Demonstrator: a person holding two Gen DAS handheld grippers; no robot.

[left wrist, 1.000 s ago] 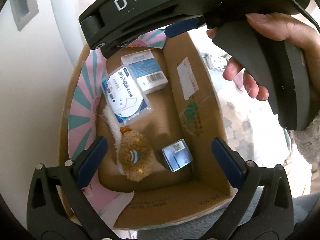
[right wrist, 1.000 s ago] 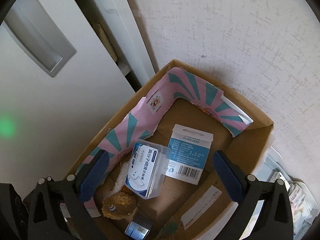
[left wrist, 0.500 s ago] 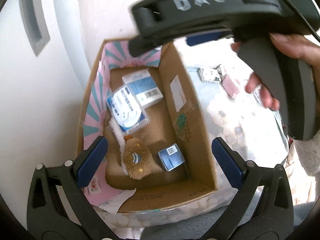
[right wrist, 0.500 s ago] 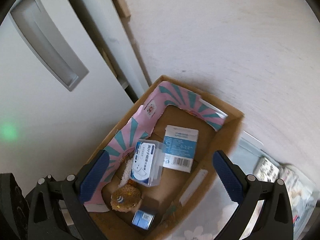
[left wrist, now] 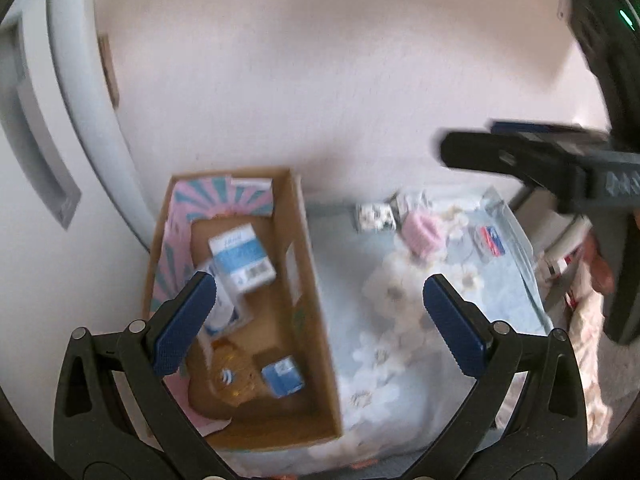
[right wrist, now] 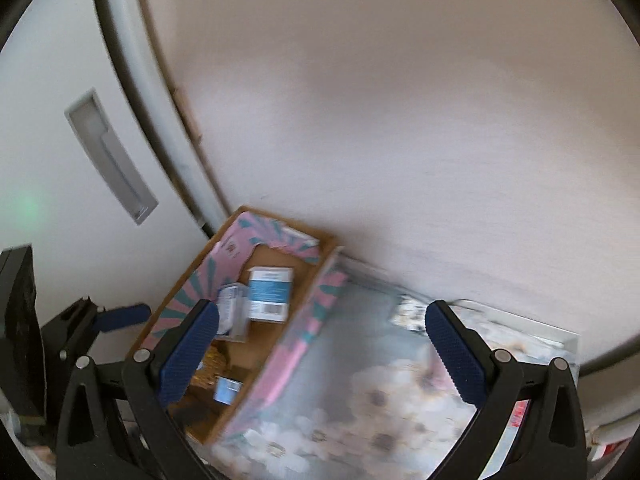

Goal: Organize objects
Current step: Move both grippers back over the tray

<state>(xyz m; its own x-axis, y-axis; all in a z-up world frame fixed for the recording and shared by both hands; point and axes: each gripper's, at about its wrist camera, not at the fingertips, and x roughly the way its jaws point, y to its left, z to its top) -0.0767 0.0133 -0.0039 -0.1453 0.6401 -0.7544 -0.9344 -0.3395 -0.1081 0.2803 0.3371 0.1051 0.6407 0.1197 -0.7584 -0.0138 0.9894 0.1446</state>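
Pulling back from the open brown cardboard box (left wrist: 316, 344), both tongs, left (left wrist: 320, 322) and right (right wrist: 322, 350), now sit higher, spread wide and empty. The box, lower left of frame, has shrunk, holding blue-white packets (left wrist: 242, 256); loose pink and white items (left wrist: 420, 232) right of it look next.

Open cardboard box (left wrist: 316, 320) with a pink-striped lining holds a blue-white packet (left wrist: 242, 258), fuzzy brown toy (left wrist: 230, 378) and small blue box (left wrist: 282, 376).
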